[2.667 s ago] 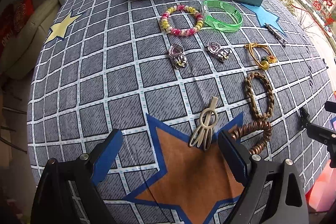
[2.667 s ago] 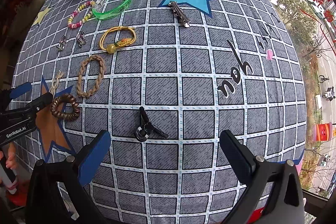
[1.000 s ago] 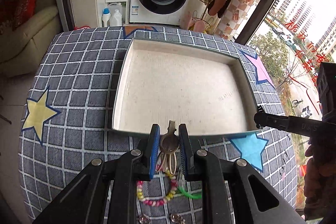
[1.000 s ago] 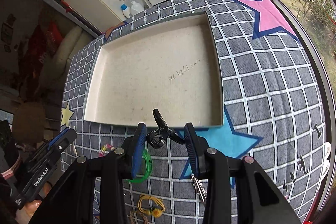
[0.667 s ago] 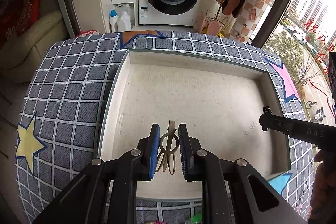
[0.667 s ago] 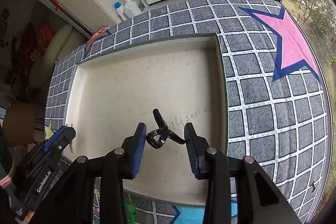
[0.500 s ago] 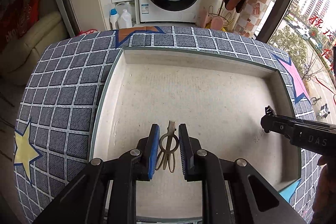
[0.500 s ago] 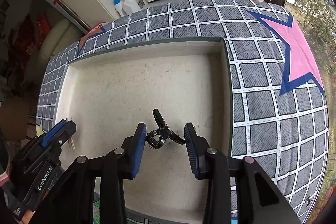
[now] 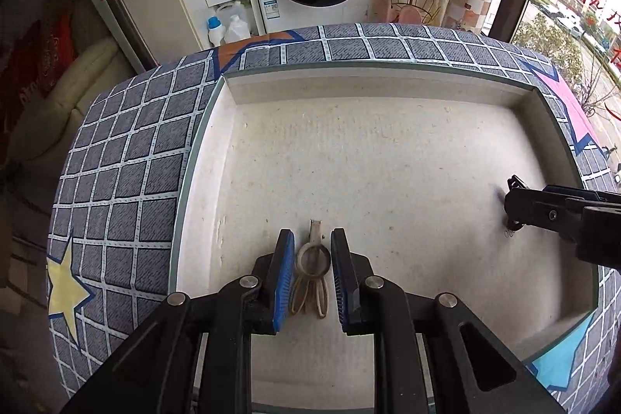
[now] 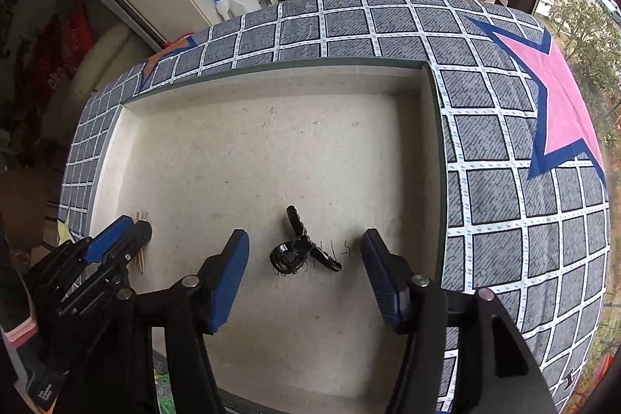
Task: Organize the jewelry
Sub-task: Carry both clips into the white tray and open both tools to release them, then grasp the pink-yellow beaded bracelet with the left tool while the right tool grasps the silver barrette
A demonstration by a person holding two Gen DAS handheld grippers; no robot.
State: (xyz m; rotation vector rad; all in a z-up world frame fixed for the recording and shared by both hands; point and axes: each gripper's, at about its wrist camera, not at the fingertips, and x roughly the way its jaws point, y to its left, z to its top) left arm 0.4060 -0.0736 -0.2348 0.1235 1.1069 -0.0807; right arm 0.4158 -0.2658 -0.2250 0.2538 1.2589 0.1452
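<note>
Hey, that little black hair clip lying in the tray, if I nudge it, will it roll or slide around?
The black hair clip probably won't roll: its splayed arms look set to catch first. It looks small and light, so a nudge would likely skid it across the tray. It seems rigid, not floppy.

Soft daylight enters from the window (image 9: 562, 6) at right; shadows are faint. Both fisheye views are sharp centrally, bend strongly and darken toward the corners.
</note>
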